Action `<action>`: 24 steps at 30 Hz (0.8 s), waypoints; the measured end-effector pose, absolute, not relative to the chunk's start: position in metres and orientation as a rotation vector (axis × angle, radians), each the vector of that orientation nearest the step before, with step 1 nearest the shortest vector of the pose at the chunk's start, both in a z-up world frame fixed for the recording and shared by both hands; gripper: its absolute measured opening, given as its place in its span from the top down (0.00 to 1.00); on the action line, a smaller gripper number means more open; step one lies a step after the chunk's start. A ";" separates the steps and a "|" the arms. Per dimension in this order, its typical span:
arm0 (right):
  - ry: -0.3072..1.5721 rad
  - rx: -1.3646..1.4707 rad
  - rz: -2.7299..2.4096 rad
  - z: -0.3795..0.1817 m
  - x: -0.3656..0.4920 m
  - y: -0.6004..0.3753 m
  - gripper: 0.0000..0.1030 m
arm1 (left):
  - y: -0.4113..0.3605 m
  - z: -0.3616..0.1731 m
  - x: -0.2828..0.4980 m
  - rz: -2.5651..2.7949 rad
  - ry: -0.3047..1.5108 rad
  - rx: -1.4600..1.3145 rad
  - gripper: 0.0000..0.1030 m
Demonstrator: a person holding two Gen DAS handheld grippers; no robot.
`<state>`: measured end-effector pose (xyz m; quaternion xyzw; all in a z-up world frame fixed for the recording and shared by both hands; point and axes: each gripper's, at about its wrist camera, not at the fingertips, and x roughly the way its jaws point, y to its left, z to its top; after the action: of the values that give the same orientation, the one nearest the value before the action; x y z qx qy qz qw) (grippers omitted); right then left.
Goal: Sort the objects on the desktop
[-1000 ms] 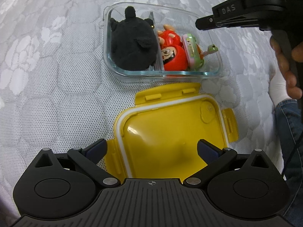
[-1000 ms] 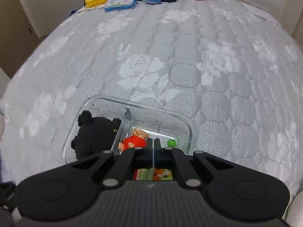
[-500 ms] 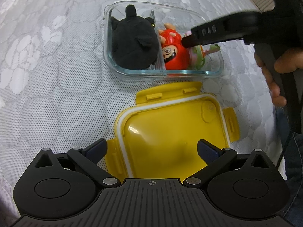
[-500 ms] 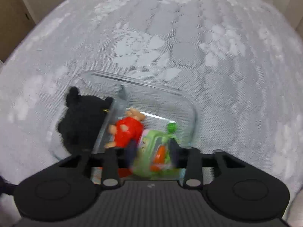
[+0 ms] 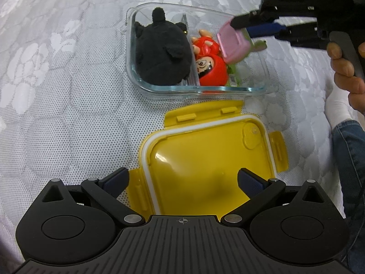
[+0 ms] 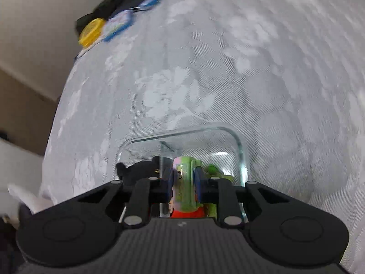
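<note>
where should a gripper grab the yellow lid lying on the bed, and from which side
Probably by a side latch tab, most easily the one on its left edge, from above. The yellow lid lies flat, inside up, on the bed, so the flat middle gives a gripper nothing to close on. The tab sticks out past the white seal, right beside the open left gripper.

"DAS" on right gripper (image 5: 245, 26)

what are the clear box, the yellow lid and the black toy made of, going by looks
Clear box: probably glass, with thick see-through walls and glossy greenish edges. Yellow lid: looks like shiny moulded plastic with snap tabs and a white seal that may be rubber. Black toy: seems to be plush fabric, matt and fuzzy, with no shine.
</note>
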<state>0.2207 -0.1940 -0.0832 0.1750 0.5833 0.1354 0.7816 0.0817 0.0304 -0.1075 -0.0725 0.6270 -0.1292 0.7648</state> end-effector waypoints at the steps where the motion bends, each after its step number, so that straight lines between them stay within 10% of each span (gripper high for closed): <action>1: 1.277 0.399 0.275 -0.086 0.221 -0.198 0.79 | 0.031 -0.108 0.082 -0.279 1.363 -0.158 0.00; 24: 1.339 0.226 0.220 -0.097 0.200 -0.184 0.60 | 0.051 -0.106 0.090 -0.243 1.353 -0.231 0.00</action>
<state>0.1996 -0.1836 -0.0971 0.1045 0.6178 0.1015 0.7727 0.0903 0.0506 -0.1061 -0.1063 0.6229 -0.1118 0.7670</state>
